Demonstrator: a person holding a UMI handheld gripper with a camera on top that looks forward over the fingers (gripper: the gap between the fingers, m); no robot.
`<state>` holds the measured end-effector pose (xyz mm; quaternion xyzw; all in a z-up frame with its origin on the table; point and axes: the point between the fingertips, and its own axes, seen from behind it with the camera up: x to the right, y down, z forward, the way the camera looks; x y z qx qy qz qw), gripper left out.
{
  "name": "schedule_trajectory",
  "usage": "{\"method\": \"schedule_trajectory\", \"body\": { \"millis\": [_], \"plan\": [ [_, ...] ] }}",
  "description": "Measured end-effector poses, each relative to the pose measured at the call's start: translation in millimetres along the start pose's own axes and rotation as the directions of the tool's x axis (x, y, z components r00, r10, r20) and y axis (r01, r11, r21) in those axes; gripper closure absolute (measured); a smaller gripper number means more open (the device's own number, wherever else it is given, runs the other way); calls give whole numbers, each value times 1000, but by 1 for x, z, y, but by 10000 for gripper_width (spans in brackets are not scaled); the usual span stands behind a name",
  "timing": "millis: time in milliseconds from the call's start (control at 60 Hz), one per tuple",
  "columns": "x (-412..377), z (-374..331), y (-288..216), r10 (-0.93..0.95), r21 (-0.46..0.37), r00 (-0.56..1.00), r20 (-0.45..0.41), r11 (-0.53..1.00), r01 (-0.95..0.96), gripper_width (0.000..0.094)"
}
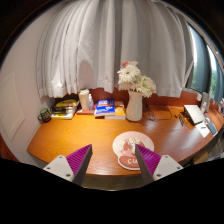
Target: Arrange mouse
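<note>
A round mouse mat (128, 158), pale on top and red below with white lettering, lies near the front edge of the wooden desk (90, 138). On its far part rests a small pale shape (129, 146) that looks like the mouse, though its outline is unclear. My gripper (112, 164) hovers above the desk's front edge and is open, with nothing between the fingers. The left purple pad (77, 160) is over bare wood. The right purple pad (148, 159) overlaps the mat's right rim.
A white vase with pale flowers (134, 98) stands mid-desk behind the mat. Books (106, 110) and a white cup (86, 100) sit further left, with small items (64, 106) at the far left. A laptop (196, 114) is at the right end. White curtains (110, 45) hang behind.
</note>
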<state>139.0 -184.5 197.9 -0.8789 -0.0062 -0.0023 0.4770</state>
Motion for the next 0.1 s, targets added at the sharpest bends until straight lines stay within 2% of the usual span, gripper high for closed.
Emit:
{"method": "schedule_trajectory", "body": {
  "millis": [100],
  "plan": [
    [-7, -7, 3, 4, 2, 1000, 3, 1000, -4, 74]
  ]
}}
